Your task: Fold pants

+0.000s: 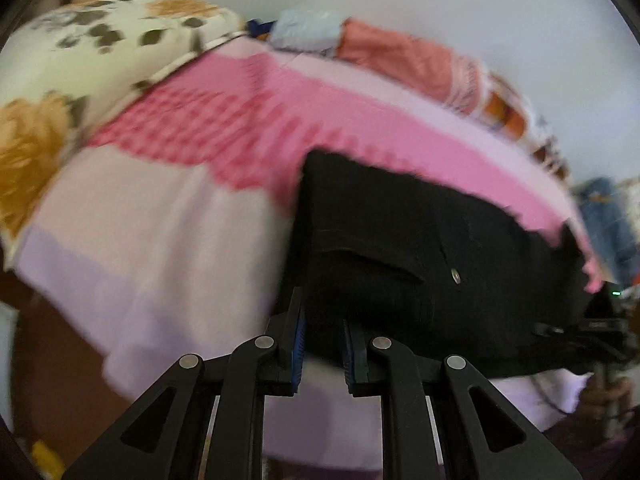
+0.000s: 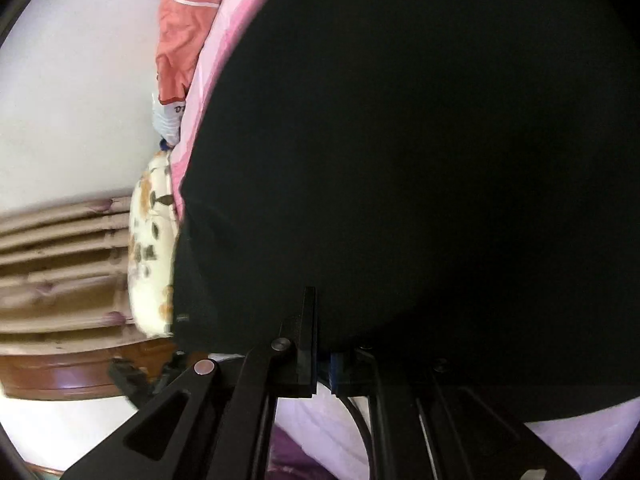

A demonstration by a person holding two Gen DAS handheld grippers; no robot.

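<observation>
In the left wrist view, the left gripper (image 1: 324,344) is clamped on the near edge of the black pants (image 1: 432,264), a wad of dark cloth pinched between its blue pads (image 1: 300,344). The garment spreads forward and to the right from the fingers, across a pink and lilac bedspread (image 1: 168,220), with a metal button (image 1: 455,276) showing on its upper face. Its long axis seems to run rightward along the bed edge. A floral pillow (image 1: 100,40) and a folded orange cloth (image 1: 400,56) lie well beyond, at the head and far side. At the right edge the other tool (image 1: 584,332) meets the same near hem, with a hand (image 1: 608,396) below it.

In the right wrist view, the right gripper (image 2: 322,360) has its jaws drawn together on the pants' (image 2: 420,160) edge; black fabric fills the picture directly ahead and drapes over the right finger. Both grippers hold the near hem, left end and right end, so the fold probably carries it away toward the far edge.
</observation>
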